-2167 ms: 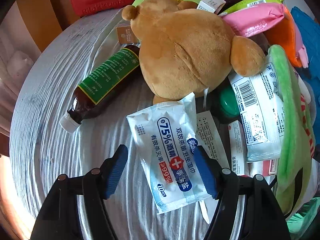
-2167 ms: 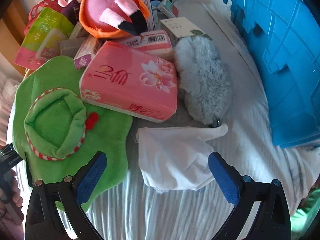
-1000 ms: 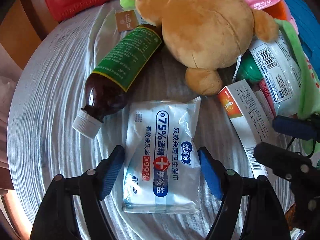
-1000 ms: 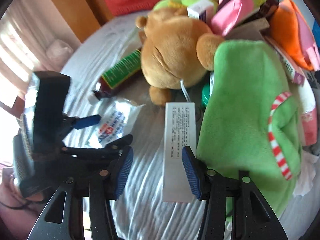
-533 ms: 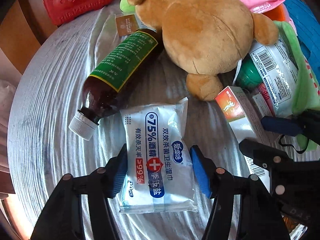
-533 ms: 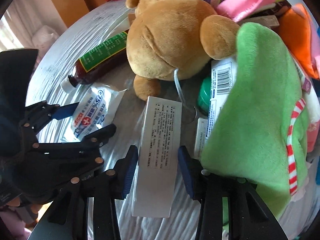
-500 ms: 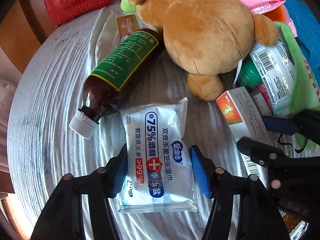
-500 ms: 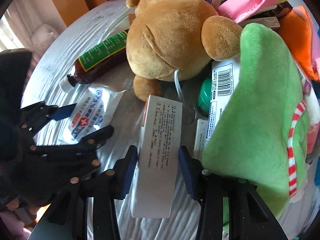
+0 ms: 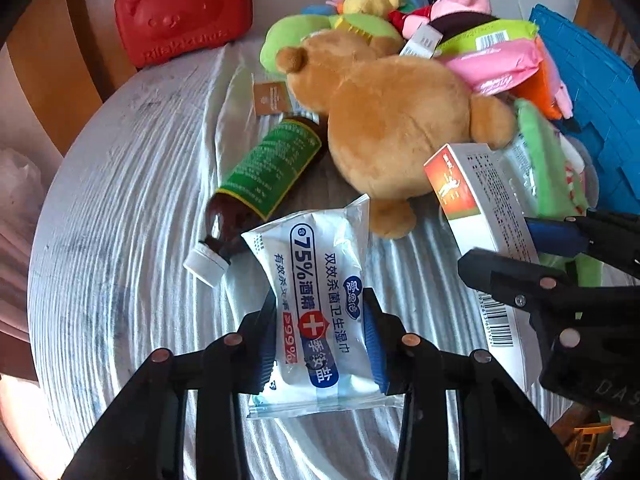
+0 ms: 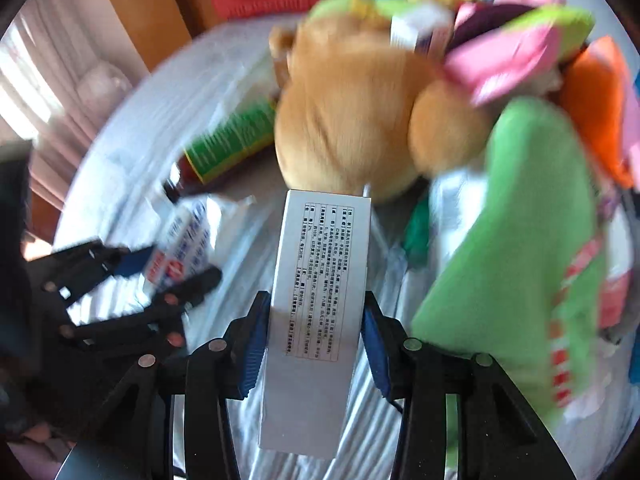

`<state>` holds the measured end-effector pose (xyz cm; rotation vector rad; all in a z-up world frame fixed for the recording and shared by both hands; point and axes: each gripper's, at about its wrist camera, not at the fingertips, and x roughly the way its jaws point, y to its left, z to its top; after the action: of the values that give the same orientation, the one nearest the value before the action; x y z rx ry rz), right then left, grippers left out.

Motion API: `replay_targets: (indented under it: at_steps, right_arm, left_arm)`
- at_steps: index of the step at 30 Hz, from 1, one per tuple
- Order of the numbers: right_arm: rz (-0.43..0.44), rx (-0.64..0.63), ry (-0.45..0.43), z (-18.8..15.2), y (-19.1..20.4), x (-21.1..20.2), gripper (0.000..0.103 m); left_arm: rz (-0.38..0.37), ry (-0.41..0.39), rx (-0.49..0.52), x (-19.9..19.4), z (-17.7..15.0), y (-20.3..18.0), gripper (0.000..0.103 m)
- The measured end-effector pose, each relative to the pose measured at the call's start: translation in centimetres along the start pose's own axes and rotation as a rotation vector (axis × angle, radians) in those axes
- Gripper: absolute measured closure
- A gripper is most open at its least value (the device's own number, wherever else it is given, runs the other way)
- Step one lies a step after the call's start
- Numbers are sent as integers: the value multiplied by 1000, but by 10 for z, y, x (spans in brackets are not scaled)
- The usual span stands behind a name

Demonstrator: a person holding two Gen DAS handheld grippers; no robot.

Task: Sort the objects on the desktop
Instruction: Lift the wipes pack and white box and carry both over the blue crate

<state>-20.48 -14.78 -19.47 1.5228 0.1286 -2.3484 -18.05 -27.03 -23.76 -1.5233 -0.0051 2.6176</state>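
Wipes pack (image 9: 320,312) now lifted — pinched between closing left fingers (image 9: 267,336).

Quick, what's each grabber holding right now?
Left gripper: closing on the wet wipes pack, pinched between its fingers.
Right gripper: closing on the white medicine box, gripped.

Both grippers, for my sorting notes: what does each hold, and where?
Left gripper: white wet-wipe pack, pinched at its sides. Right gripper: long white box, by its sides.
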Motion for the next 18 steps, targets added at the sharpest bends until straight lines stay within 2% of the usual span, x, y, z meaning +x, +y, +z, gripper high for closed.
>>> replay_targets:
  at_steps: [4, 5, 8, 11, 12, 14, 18]
  right_arm:
    - [10, -15, -112, 12, -8, -43, 60]
    - [8, -14, -139, 21, 5, -55, 60]
    - [-18, -13, -252, 30, -8, -96, 60]
    - [-68, -6, -338, 33, -31, -133, 60]
    - [-97, 1, -379, 30, -50, -158, 60]
    - [-142, 7, -428, 26, -59, -173, 60]
    - [-222, 42, -516, 15, -106, -222, 60]
  left_arm:
    - [15, -118, 10, -39, 19, -18, 66]
    - [22, -146, 13, -43, 30, -22, 66]
    - [33, -231, 18, -70, 46, -41, 66]
    - [29, -315, 35, -95, 62, -71, 66]
    - [23, -347, 48, -111, 66, -92, 66]
    - [6, -388, 70, -123, 78, -113, 66]
    - [-30, -472, 141, -147, 104, -173, 66]
